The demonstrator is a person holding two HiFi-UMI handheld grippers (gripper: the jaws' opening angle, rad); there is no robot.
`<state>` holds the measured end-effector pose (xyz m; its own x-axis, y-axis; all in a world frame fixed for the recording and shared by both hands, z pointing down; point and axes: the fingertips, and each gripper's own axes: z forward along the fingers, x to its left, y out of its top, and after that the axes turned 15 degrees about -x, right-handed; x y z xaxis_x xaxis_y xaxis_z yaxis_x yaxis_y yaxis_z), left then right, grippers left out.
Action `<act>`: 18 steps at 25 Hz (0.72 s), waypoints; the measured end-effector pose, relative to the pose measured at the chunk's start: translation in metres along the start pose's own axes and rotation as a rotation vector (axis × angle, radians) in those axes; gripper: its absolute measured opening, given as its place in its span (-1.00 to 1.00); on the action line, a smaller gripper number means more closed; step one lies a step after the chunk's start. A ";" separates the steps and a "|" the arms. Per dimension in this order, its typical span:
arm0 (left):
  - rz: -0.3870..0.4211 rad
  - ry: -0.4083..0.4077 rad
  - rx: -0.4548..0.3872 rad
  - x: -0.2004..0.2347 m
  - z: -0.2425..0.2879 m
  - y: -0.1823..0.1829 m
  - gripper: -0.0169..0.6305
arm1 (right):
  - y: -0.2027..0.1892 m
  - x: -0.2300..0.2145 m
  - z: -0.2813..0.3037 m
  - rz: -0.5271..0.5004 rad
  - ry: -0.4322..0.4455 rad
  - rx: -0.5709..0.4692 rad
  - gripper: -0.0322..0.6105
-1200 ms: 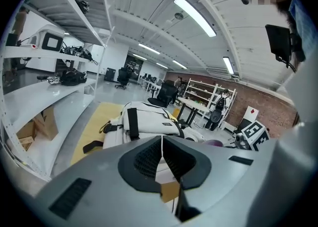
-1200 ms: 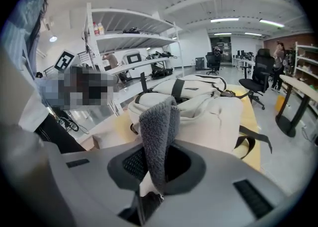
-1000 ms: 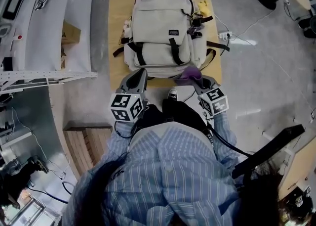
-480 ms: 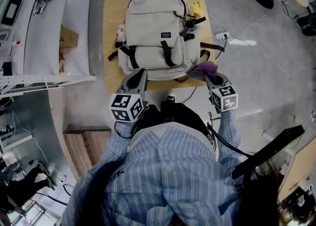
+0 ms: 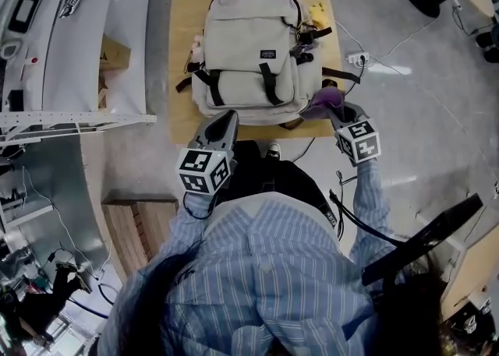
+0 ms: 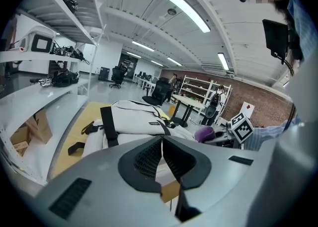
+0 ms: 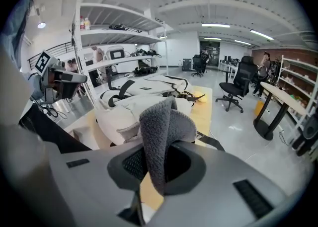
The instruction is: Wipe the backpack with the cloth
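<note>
The beige backpack (image 5: 253, 51) lies flat, front side up, on the small wooden table (image 5: 181, 58) in the upper middle of the head view, its black straps trailing off both sides. The purple cloth (image 5: 327, 99) sits at the bag's lower right corner, pinched in the right claw (image 5: 337, 113). In the right gripper view the jaws are clamped on a folded wad of it, and the fold stands up above them with the bag beyond. Whether the cloth touches the fabric at this corner cannot be told; it looks just beside it.

The left claw (image 5: 221, 127) hangs at the near edge of the table, below the bag's lower left part. Its own view shows the jaws pressed together with nothing between them.

The wiping looks to be at or near its start, with the cloth gripped and brought to the bag's edge. The next move seems to call for laying the cloth's free fold flat on the front panel and drawing it across with light, even pressure. The bag is soft and could slide or bunch, so the idle left claw might press down on it for steadiness.
</note>
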<state>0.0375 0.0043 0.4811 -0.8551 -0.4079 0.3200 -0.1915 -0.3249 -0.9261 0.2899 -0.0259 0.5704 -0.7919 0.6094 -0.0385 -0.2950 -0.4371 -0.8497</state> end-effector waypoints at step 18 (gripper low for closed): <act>0.032 -0.115 0.004 0.029 0.073 0.044 -0.91 | 0.053 -0.061 0.058 -0.058 -0.034 0.039 -0.77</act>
<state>0.0398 -0.0845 0.4641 -0.7999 -0.5129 0.3115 -0.1633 -0.3134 -0.9355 0.2917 -0.1239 0.5583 -0.7906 0.6117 0.0289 -0.3612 -0.4276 -0.8287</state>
